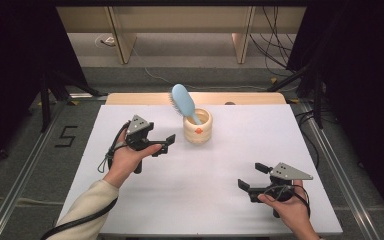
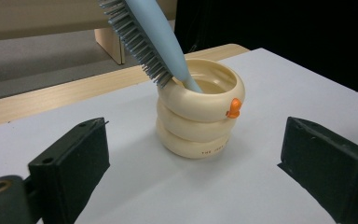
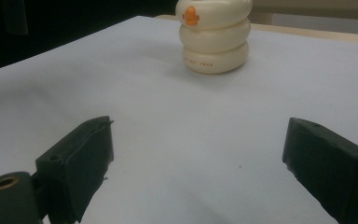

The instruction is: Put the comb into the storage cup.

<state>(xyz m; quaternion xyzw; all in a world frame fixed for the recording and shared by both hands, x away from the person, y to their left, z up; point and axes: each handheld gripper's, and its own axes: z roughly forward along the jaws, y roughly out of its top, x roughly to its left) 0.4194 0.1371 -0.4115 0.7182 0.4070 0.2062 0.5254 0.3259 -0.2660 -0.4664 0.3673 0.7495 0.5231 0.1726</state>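
High view first: the left gripper (image 1: pixel 166 144) hovers left of the cream holder (image 1: pixel 197 127), its jaws spread wide and empty, pointing at the holder from just beside it. I'd judge the work to be at the approach to the hairbrush (image 1: pixel 183 101) and holder, with no grasp made yet. The next move, as I read it, calls for the left gripper to rise toward the brush head or close in on the holder's side, squarely enough not to tip the stack-shaped pot.

The holder stands upright near the middle of the far edge of the white bench (image 1: pixel 130 210). It looks like three fat cream rings stacked, with a small orange knob on the top ring. The pale blue brush stands handle-down inside it, leaning left and away, grey bristles facing left.

Over by the near right corner, the right gripper (image 1: pixel 252 178) is held low, jaws also wide apart and holding nothing, well apart from the holder.
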